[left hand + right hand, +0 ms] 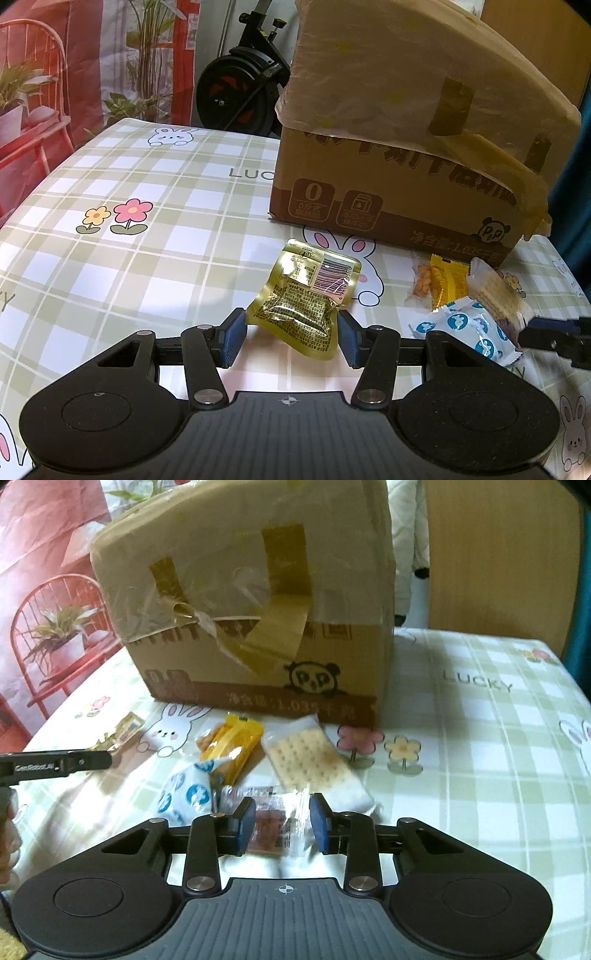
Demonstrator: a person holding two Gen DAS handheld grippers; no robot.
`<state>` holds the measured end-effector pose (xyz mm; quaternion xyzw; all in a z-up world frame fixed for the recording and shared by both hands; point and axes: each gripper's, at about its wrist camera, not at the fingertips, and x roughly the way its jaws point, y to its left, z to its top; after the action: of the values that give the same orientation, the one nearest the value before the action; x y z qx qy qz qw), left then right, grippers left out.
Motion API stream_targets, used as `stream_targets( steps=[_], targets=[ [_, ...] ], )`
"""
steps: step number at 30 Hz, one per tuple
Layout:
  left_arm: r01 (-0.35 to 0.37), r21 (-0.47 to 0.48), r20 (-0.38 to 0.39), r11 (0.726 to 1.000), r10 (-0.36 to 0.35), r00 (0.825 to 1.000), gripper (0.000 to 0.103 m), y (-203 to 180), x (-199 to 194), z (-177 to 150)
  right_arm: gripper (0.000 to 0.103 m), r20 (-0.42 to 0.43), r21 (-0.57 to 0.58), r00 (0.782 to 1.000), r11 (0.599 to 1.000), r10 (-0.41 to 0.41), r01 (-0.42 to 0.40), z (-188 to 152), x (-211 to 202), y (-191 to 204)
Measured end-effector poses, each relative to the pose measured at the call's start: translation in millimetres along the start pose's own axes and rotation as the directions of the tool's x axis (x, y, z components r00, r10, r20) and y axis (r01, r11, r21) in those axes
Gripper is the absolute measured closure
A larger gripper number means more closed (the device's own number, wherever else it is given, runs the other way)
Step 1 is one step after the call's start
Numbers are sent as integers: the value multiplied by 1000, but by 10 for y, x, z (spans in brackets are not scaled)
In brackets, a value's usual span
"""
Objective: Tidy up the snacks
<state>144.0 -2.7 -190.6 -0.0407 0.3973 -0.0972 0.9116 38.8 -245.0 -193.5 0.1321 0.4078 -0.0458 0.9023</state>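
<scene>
Table: checked cloth [155,192] printed with rabbits and flowers covers it; all the snacks lie on it in front of a cardboard box [388,199].
Box: taped cardboard box with a panda print, partly wrapped in plastic film, standing upright at the back of the cloth.
Left gripper [291,338]: jaws part open around the lower end of a gold foil pouch [310,295]; whether the blue pads actually press on it cannot be told, as a narrow gap seems to show on each side.
Gold foil pouch: lies flat with its barcode face up, well apart from the other snacks.
Right gripper [282,823]: pads closed in on a small clear packet [277,823] with a brown snack inside; the packet sits between them.
Snack cluster: white packet with blue circles [188,794], yellow packet [232,749] and cracker packet [314,764] lie together just beyond the right gripper, near the box.
Cracker packet: flat, its near end just beside the clear packet.
</scene>
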Motion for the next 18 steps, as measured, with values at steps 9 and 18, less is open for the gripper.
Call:
stream_targets(
  steps=[9,18],
  targets=[
    [10,-3,6,1000,-10,1000,48,4,-39,-7,65,-67,-138,998,990,-19,10,-33,-112,118],
    [12,0,13,1000,-12,1000,48,24,-111,-29,49,-147,-541,988,832,51,-123,122,132,461]
  ],
)
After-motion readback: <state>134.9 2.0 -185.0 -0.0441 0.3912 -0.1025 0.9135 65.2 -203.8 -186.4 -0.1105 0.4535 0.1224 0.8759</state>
